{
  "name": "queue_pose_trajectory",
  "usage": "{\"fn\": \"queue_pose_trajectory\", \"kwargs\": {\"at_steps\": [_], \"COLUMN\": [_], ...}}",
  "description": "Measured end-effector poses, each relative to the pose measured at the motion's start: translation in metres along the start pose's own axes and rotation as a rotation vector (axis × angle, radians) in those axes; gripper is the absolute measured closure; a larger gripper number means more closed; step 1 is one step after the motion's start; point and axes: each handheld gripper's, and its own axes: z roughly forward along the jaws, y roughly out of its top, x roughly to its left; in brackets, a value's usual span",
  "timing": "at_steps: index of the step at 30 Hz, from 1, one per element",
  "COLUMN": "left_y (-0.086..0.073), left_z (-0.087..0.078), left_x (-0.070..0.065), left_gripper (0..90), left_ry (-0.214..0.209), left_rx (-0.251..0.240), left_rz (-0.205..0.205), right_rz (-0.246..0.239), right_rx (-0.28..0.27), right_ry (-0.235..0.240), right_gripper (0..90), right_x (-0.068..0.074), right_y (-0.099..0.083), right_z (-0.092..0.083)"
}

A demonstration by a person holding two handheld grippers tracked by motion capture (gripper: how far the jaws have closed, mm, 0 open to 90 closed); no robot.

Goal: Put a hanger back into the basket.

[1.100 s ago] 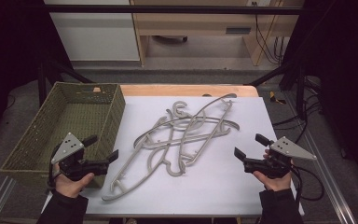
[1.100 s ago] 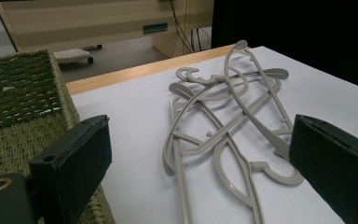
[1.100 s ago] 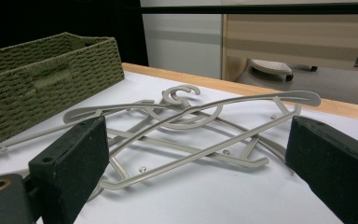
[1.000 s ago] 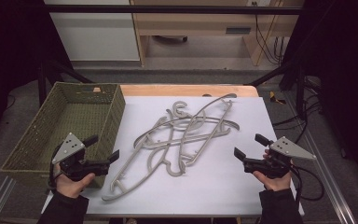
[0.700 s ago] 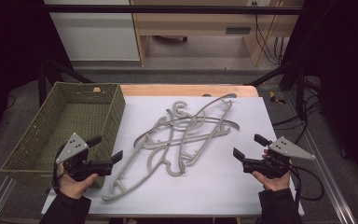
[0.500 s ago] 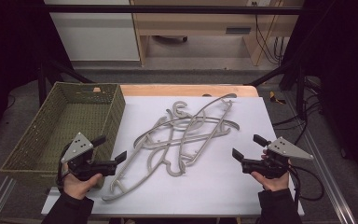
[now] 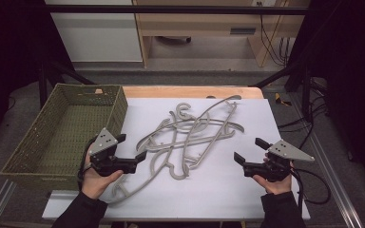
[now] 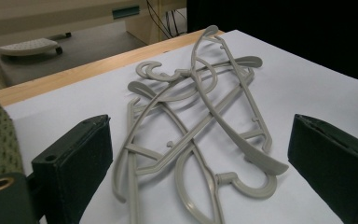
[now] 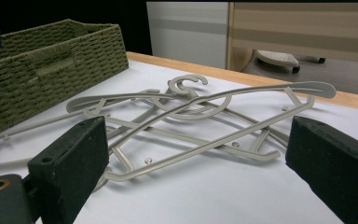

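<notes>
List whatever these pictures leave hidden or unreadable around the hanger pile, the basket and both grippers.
- Pile of grey hangers: the count; they overlap in every view.
- Woven basket: its left wall is cut off by the edge in the right gripper view.
- Nearest hanger's lower end: passes under the left gripper in the high view.
- Right gripper: nothing between its wide-apart jaws.

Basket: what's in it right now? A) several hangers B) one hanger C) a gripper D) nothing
D: the high view shows bare woven floor inside the green basket, while the grey hangers all lie tangled on the white table top beside it, and the left gripper hangs over the table, jaws apart.
</notes>
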Motion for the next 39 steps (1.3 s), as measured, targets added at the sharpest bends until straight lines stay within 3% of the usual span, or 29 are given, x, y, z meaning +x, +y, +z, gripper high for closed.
{"fn": "queue_pose_trajectory", "kwargs": {"at_steps": [13, 20, 26, 39], "left_y": [0.015, 0.016, 0.016, 0.012], "left_z": [0.043, 0.066, 0.088, 0.128], "left_x": [-0.020, -0.023, -0.026, -0.029], "left_gripper": [6.8, 7.6, 7.6, 12.3], "left_ry": [-0.075, -0.082, -0.087, -0.081], "left_rx": [0.007, 0.016, 0.050, 0.099], "left_rz": [-0.009, -0.025, -0.015, -0.036], "right_rz": [0.004, 0.002, 0.008, 0.012], "right_rx": [0.001, 0.007, 0.013, 0.014], "right_ry": [-0.001, -0.001, -0.002, 0.001], "right_gripper": [6.0, 5.9, 5.9, 6.0], "right_x": [-0.001, -0.001, -0.002, -0.002], "right_y": [0.000, -0.001, -0.003, -0.003], "right_z": [0.000, 0.001, 0.002, 0.004]}}
